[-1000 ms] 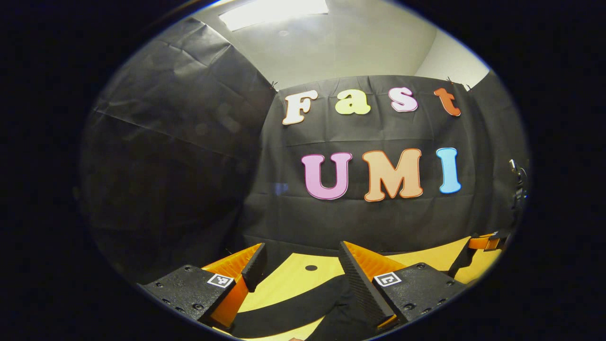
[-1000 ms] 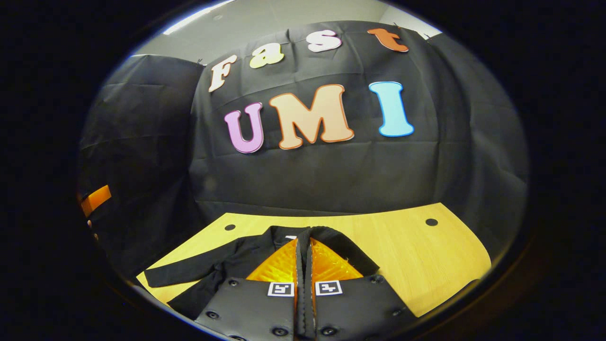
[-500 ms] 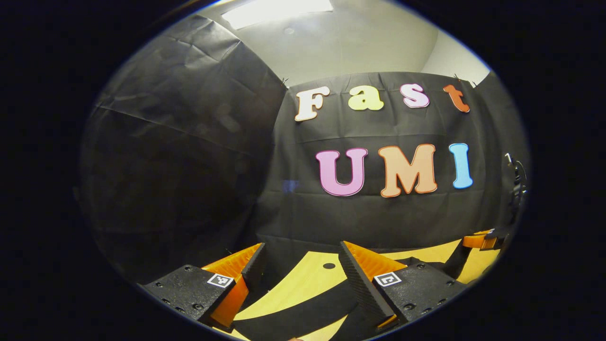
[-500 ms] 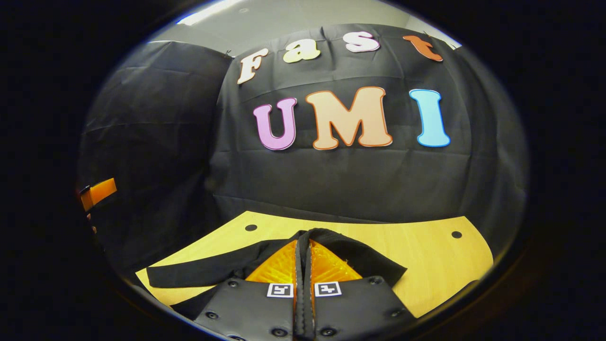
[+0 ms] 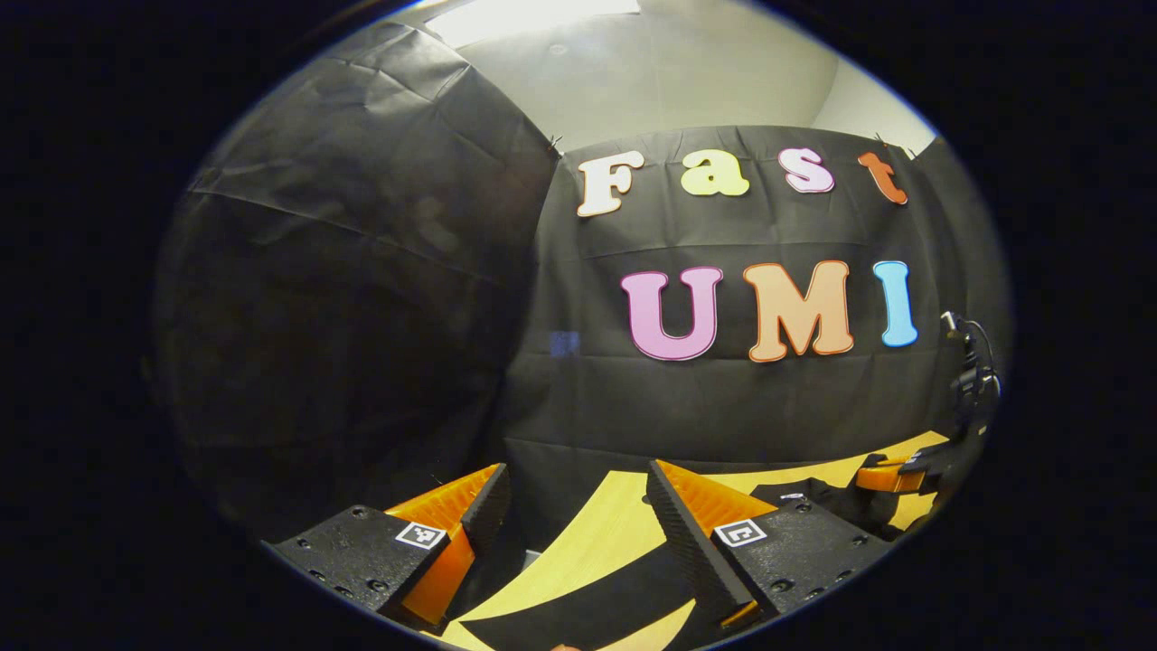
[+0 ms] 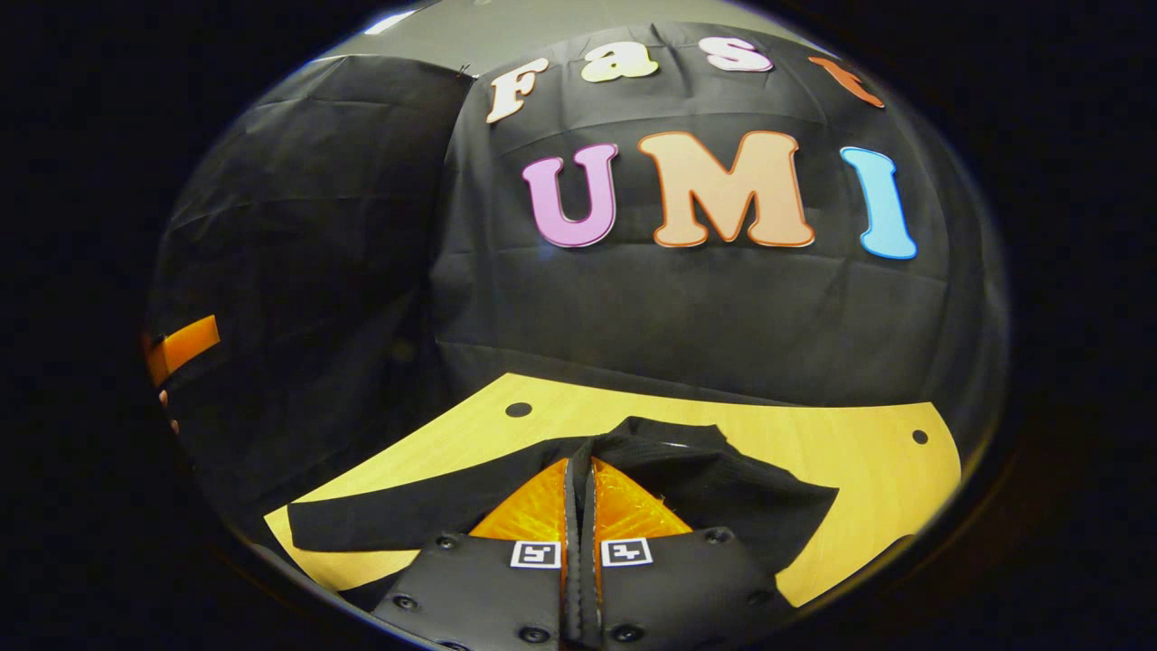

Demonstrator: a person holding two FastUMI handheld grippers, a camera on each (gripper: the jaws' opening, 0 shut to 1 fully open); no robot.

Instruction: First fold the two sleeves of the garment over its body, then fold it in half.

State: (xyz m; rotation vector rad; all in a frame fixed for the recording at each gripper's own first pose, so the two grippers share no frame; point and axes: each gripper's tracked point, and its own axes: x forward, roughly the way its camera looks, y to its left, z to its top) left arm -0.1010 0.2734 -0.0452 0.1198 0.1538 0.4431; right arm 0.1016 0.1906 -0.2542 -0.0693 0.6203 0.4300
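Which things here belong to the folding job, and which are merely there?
Job:
black long-sleeved fabric garment
its outstretched sleeve
right gripper, shut on the garment
left gripper, open

Merely there:
yellow wooden table
dark round table holes

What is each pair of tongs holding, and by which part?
Right tongs look closed on the black garment; which part cannot be told. Left tongs are open, holding nothing.

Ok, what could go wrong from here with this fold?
The right tongs look shut on just a small fold of the black garment at their tips; it could slip free mid-carry. The left tongs stand open above the long sleeve on the table, holding nothing, so a pull from the right side may drag that sleeve askew.
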